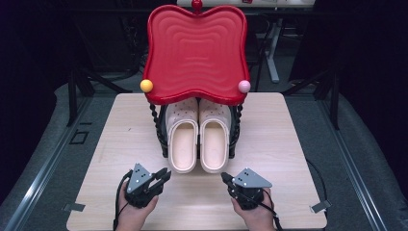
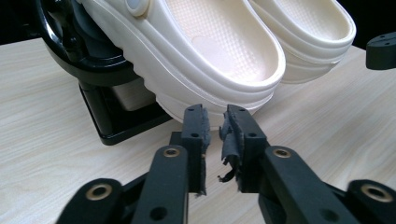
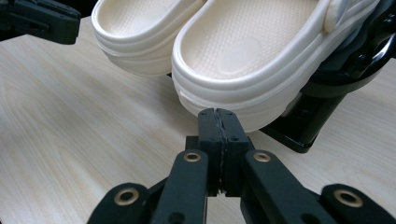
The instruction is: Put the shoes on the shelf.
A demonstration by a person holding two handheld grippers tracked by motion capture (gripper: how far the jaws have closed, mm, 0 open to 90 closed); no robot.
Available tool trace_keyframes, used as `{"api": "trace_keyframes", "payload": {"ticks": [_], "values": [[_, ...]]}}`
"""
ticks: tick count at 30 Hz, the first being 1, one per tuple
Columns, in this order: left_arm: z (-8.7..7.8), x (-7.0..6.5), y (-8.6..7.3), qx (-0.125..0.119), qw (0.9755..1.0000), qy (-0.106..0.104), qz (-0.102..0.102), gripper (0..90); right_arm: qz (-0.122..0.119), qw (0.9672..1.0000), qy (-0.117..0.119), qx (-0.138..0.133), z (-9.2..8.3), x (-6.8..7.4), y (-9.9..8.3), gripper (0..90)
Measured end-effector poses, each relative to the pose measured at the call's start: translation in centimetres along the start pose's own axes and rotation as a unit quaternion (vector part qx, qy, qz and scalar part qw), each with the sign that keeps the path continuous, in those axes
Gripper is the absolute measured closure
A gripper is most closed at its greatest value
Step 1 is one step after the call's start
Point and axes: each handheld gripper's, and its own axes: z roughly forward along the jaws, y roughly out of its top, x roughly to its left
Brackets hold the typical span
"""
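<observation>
Centrally, two cream foam clogs [image 1: 199, 139] on a black rack beneath a red wavy tray [image 1: 196, 52], left gripper [image 2: 215, 128] slightly parted and empty near the left heel, right gripper [image 3: 218, 123] closed and empty by the right heel.

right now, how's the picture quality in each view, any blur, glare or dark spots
High view: the table is evenly lit, the room around it nearly black, soft sheen on the red tray, slightly soft overall. Left gripper view: clogs and frayed pads are sharp; the black stand loses detail in shadow. Right gripper view: sharp, with the clogs' shadow on the wood, no glare.
</observation>
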Motion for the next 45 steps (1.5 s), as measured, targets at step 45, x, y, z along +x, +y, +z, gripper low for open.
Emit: {"api": "trace_keyframes", "payload": {"ticks": [45], "values": [[1.2,-1.5,0.5,0.006,0.9998,-0.006,0.016,89.9,0.039,0.9989,0.024,0.009,1.6,-0.2,0.1,90.0]]}}
